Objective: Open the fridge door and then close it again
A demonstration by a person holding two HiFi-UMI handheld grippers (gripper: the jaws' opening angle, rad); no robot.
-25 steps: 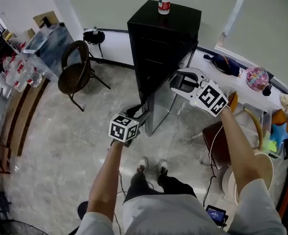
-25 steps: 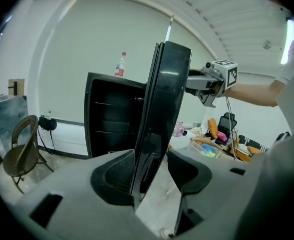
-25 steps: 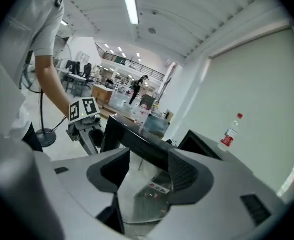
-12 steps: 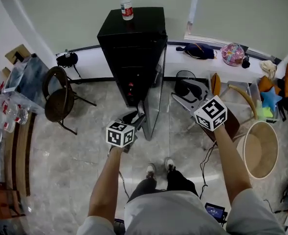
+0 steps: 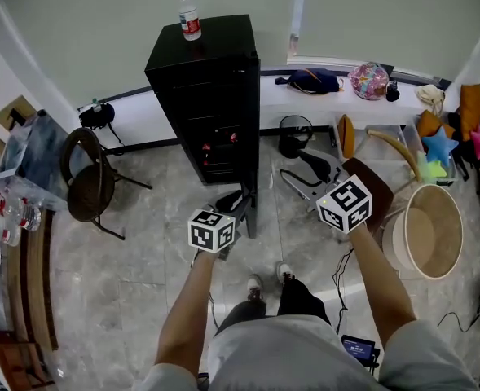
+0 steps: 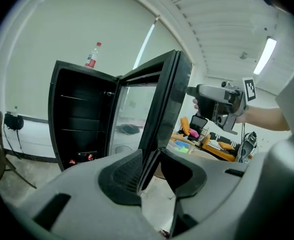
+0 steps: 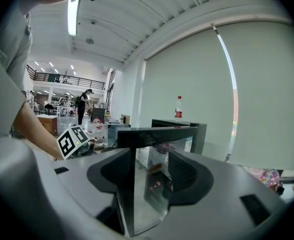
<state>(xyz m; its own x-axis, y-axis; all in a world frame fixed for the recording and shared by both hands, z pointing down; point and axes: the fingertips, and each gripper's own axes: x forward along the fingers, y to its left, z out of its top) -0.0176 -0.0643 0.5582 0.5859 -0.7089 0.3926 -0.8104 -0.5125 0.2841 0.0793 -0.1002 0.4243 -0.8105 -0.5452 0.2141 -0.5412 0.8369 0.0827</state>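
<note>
In the head view, the left hand-held gripper (image 5: 238, 200) sits at the free edge of the fridge door (image 5: 254, 153), which stands swung wide out from the black fridge (image 5: 215, 72). The right hand-held gripper (image 5: 295, 175) hovers just right of that door, apart from it. In the left gripper view, the jaws have just been closing and clench the door's edge between their pads. In the right gripper view, the jaws stand wide and released, with the glass door ahead of them.
</note>
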